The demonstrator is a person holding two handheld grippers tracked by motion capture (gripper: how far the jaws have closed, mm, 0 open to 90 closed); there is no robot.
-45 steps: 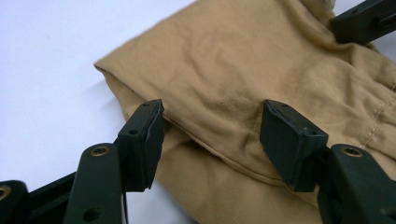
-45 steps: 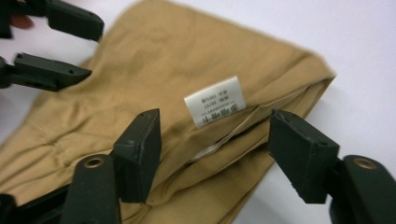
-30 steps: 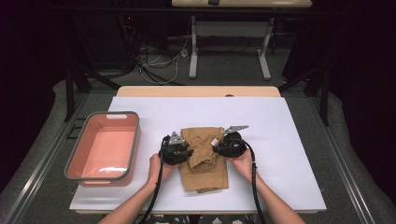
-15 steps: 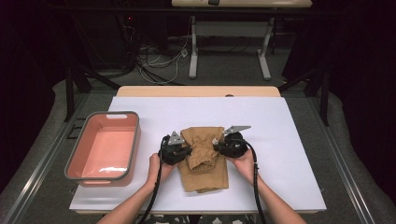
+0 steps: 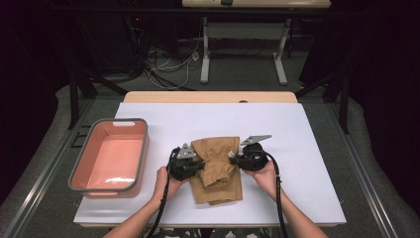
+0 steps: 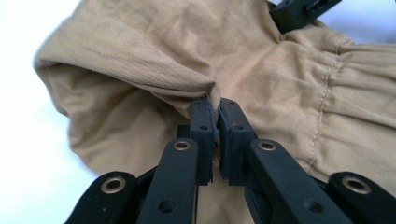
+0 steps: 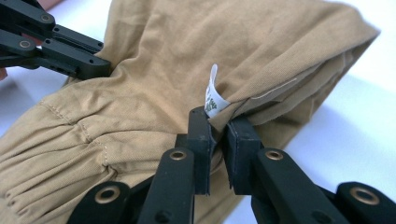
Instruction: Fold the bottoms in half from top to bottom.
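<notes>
Beside the right tool (image 7: 217, 122), a white label (image 7: 212, 95) shows on the tan garment (image 7: 187, 51).

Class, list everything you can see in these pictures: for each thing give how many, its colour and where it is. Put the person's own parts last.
garment: one, tan, folded at the middle of the board, pinched from both sides.
label: one, white, on the garment's edge at the right tool.
tray: one, pink with grey rim, on the board's left part.
board: one, white, covering the table top.
table: one, light wood, its far edge showing beyond the board.
cables: several, pale and dark, on the floor behind the table.
left tool: one, black, shut on a fold of the garment.
right tool: one, black, shut on the garment's edge.
</notes>
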